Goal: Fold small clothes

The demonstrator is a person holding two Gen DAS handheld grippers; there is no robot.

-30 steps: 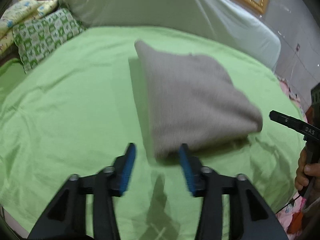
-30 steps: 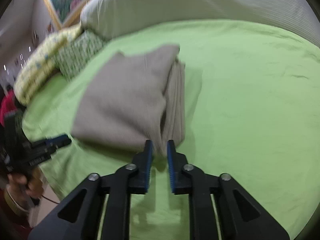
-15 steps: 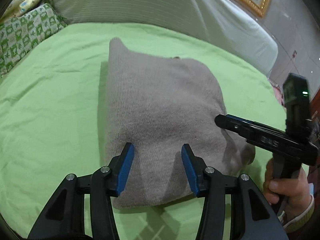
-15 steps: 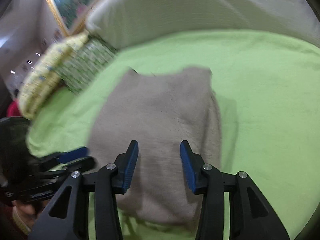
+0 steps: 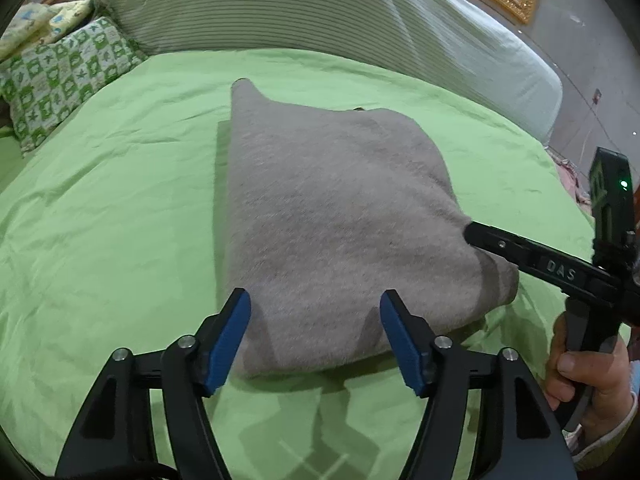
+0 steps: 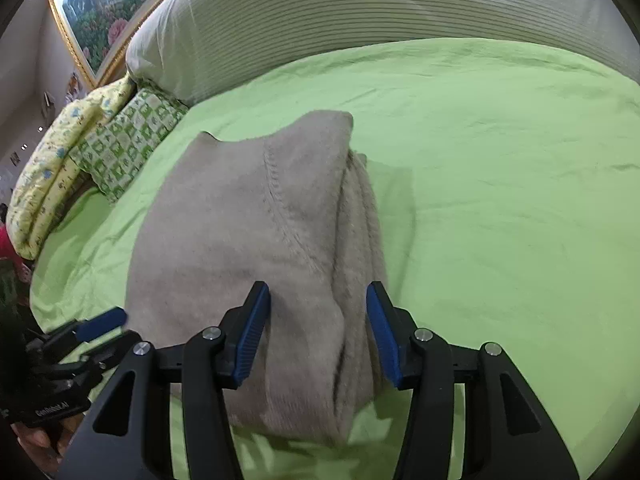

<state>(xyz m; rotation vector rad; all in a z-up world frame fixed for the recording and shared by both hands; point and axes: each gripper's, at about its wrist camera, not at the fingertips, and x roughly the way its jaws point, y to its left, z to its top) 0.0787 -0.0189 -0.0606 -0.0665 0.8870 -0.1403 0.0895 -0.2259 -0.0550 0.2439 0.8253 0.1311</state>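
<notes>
Folded grey garment (image 5: 332, 216) lies on green bedsheet (image 5: 120, 200) by striped headboard (image 5: 320, 8), both grippers' fingers just spread wider.

Home bdrm: bed (image 5: 120, 208) w/ pillows (image 5: 64, 80), framed painting (image 6: 104, 12).

Indoor light was even and moderately bright, coming from overhead: small lamps glared in the framed painting (image 6: 94, 14). Soft shadows lay on the green sheet (image 5: 100, 200) beside and near the folded grey garment (image 5: 332, 216). Fisheye bending curved the edges, corners went black, and near fabric was slightly blurred.
</notes>
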